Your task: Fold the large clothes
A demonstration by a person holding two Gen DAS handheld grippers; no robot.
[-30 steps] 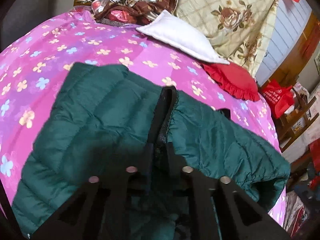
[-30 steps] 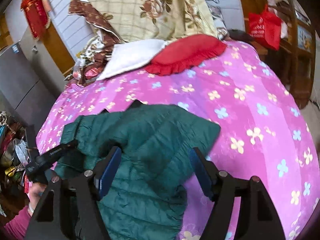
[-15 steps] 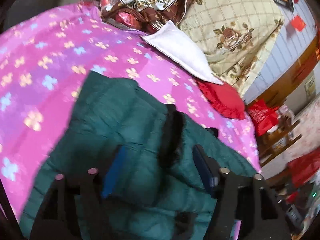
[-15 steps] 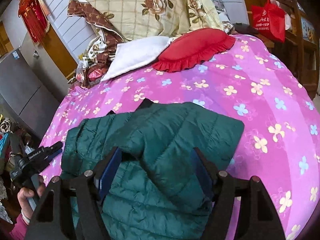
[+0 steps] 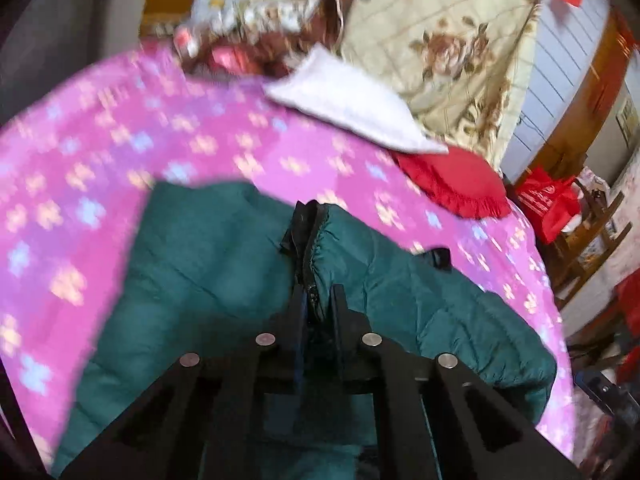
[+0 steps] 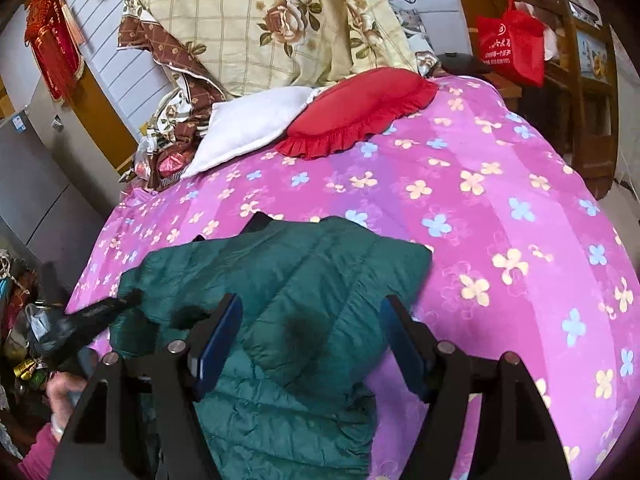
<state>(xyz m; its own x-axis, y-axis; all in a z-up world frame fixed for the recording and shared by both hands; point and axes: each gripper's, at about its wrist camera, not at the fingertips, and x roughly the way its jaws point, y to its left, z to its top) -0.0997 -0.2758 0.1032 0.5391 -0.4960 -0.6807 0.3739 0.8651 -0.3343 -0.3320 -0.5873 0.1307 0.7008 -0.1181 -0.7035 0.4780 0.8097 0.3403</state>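
One green jacket point(image 6: 288, 320) lies on the bed point(image 6: 500, 208), left claw point(image 5: 318, 300) pinched on its dark-edged fold, right claw point(image 6: 310, 340) wide open above it, two pillows beyond.

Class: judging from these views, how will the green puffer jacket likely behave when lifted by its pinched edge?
The green puffer jacket probably droops: it lies in soft folds on the bedspread. Its quilted padding suggests lightness. The left gripper pinches its edge; sheen hints at slipperiness.

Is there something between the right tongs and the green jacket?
Nothing visible. The right tongs hang open right over the jacket, with only its fabric between the blue pads. The left tongs are shut on the jacket's dark edge.
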